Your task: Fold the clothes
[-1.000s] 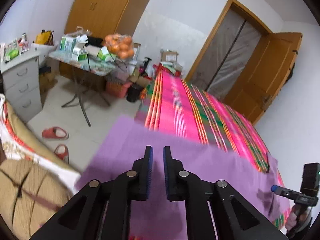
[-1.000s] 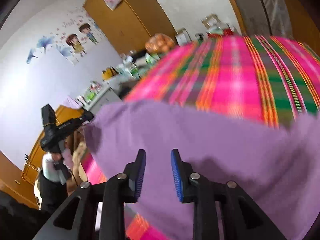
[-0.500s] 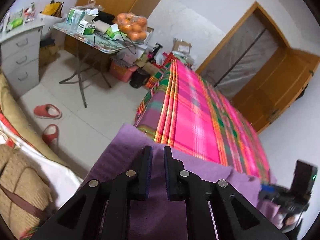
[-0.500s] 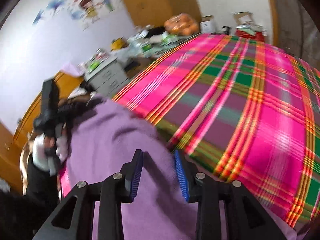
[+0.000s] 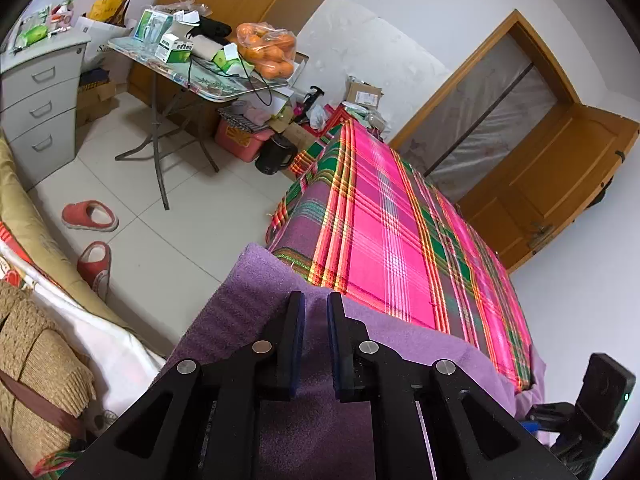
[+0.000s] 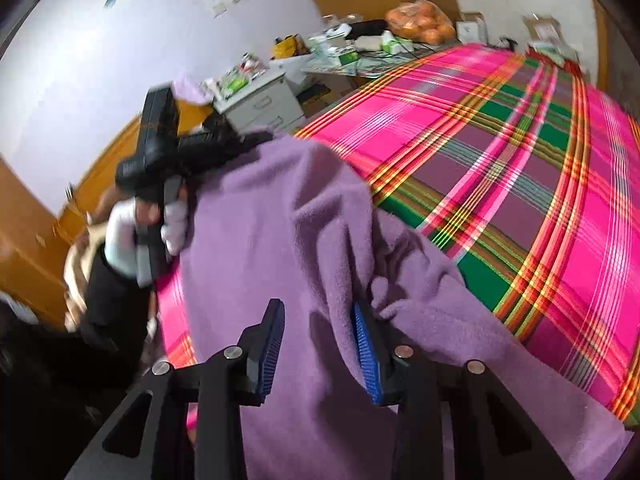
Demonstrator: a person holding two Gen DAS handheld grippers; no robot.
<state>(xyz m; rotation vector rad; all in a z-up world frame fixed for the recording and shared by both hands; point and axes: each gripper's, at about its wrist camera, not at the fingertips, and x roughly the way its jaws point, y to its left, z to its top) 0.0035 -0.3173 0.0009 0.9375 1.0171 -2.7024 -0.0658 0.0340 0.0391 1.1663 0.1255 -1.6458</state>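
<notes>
A purple fleece garment [image 5: 400, 344] lies over the near end of a bed with a pink and green plaid cover [image 5: 380, 240]. My left gripper [image 5: 315, 308] is shut on a corner of the garment that hangs past the bed's edge. In the right wrist view the garment [image 6: 280, 220] is bunched in folds. A fold runs between the spread fingers of my right gripper [image 6: 318, 316], which is open. A white-gloved hand [image 6: 120, 236] holds the left gripper at the cloth's far corner. The plaid cover [image 6: 520, 140] fills the right side.
A folding table [image 5: 208, 88] with boxes and a bag of oranges [image 5: 266, 52] stands by the wall. A grey drawer cabinet [image 5: 40, 92] is at left. Two red slippers [image 5: 90, 216] lie on the tiled floor. A wooden door [image 5: 560, 168] is beyond the bed.
The garment has come down from being held spread out, so more of the bed shows. The right gripper's fingers have moved wider apart. The left gripper has stayed shut on its corner.
</notes>
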